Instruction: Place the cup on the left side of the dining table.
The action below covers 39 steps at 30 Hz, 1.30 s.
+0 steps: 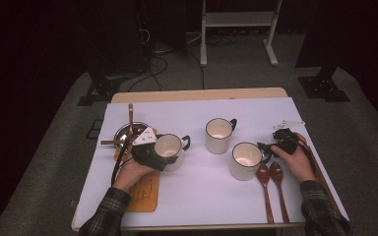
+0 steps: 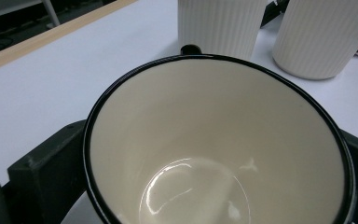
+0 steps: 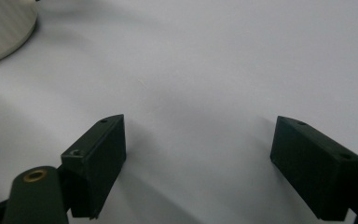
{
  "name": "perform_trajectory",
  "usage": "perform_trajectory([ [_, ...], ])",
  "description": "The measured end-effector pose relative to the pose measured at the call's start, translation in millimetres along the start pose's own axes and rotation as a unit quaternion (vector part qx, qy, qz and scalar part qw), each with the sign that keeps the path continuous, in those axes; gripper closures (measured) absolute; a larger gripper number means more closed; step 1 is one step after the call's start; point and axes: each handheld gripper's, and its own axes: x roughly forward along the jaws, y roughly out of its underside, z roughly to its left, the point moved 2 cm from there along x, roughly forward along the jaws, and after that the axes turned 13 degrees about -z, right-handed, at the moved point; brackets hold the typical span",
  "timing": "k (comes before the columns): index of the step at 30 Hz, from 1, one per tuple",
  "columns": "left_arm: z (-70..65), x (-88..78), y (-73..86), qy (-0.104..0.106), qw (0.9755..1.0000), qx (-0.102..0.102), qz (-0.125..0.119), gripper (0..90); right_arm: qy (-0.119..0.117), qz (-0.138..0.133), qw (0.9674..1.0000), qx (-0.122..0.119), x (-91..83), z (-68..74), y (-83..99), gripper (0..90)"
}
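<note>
Three white ribbed cups with black rims stand on the white cloth (image 1: 197, 187). My left gripper (image 1: 166, 156) is shut on the left cup (image 1: 169, 146); in the left gripper view this empty cup (image 2: 214, 154) sits between the two jaws. The middle cup (image 1: 219, 135) (image 2: 219, 23) and the right cup (image 1: 245, 161) (image 2: 326, 37) stand free. My right gripper (image 1: 269, 148) (image 3: 198, 140) is open just right of the right cup, low over bare cloth, with nothing between its jaws. That cup's ribbed wall (image 3: 0, 28) shows at the top left of the right gripper view.
Two wooden spoons (image 1: 270, 184) lie side by side near the front right, close to the right hand. A metal bowl (image 1: 125, 132) with wooden sticks stands at the left, behind a wooden board (image 1: 145, 194). Thin red-brown sticks (image 1: 322, 177) lie along the right edge.
</note>
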Motion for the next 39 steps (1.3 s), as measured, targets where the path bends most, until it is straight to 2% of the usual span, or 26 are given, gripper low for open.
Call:
perform_trajectory([
  [22,-0.9,-17.5,0.2,-0.006,1.0000,-0.005,-0.001,0.0,0.000,0.000,1.0000,0.000,0.0,0.0,0.0,16.7],
  [39,-3.3,-43.1,3.4,-0.021,0.9997,-0.007,0.001,0.0,0.000,0.000,1.0000,0.000,0.0,0.0,0.0,16.7],
])
